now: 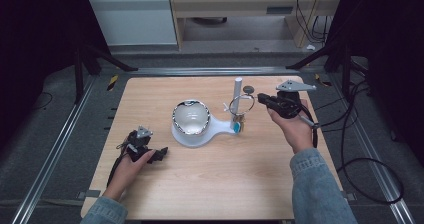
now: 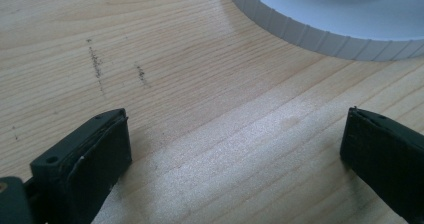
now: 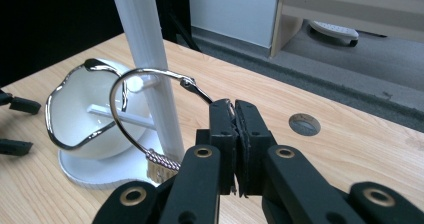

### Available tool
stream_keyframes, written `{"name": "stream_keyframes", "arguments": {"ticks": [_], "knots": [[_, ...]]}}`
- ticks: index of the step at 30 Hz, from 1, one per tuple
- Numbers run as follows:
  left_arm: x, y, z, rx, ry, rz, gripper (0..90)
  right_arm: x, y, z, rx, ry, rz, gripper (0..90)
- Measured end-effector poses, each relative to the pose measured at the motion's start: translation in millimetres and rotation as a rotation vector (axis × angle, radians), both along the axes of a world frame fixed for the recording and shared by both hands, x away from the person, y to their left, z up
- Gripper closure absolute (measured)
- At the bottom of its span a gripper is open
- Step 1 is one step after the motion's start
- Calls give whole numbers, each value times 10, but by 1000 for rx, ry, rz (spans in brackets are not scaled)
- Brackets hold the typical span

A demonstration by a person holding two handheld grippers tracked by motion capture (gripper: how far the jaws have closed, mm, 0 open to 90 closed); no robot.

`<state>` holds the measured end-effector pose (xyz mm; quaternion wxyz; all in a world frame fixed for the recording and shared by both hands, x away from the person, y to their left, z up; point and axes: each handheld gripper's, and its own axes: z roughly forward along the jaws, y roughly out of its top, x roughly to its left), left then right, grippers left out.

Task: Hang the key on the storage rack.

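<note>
Because your right gripper [image 3: 234,115] has its 2 jaws pinched together on the rim of the metal ring [image 3: 150,109], the ring is kept upright and steady beside the white post [image 3: 145,59]. In the right gripper view the ring loops around that post, and a beaded chain with a small tag [image 3: 161,166] hangs from its low point, near the post's foot. Holding it at the rim, on the side away from the post, leaves the loop free to travel along the post; that reads as the reason for this grip, whether the ring is going on or coming off.

In the high view, taking the table [image 1: 210,184] as a clock face, the post and ring sit at about 2 o'clock, with your right gripper [image 1: 265,100] just outside them. The white stand base [image 1: 217,126] runs from the post toward the centre and carries a white bowl with a metal rim [image 1: 191,118].

Your left gripper [image 1: 161,154] lies low at about 8 o'clock, well apart from the ring. Its jaws stand wide with bare wood between them, grasping nothing, and the ridged edge of the base [image 2: 320,31] lies ahead of them. Parked there, it keeps clear of the working hand yet could brace the base if it shifts.

A round grey disc [image 3: 304,124] lies on the table beyond the post, untouched.
</note>
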<state>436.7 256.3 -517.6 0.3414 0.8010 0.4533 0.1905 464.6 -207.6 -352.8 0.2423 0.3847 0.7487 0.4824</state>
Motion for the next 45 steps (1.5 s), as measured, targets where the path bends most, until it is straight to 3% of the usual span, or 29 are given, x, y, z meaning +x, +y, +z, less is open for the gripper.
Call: {"name": "stream_keyframes", "arguments": {"ticks": [17, 25, 29, 36, 41, 45], "knots": [[0, 1, 0, 1, 0, -1, 0, 41, -46, -172, -26, 44, -13, 855], [1, 1, 0, 0, 0, -1, 0, 50, -74, -187, -25, 46, -29, 775], [1, 1, 0, 1, 0, -1, 0, 49, -88, -191, -31, 42, -42, 708], [1, 1, 0, 1, 0, -1, 0, 36, -121, -209, -44, 37, -75, 512], [1, 1, 0, 0, 0, -1, 0, 20, -151, -217, -49, 21, -115, 318], [1, 1, 0, 0, 0, -1, 0, 14, -171, -215, -42, 11, -130, 238]]}}
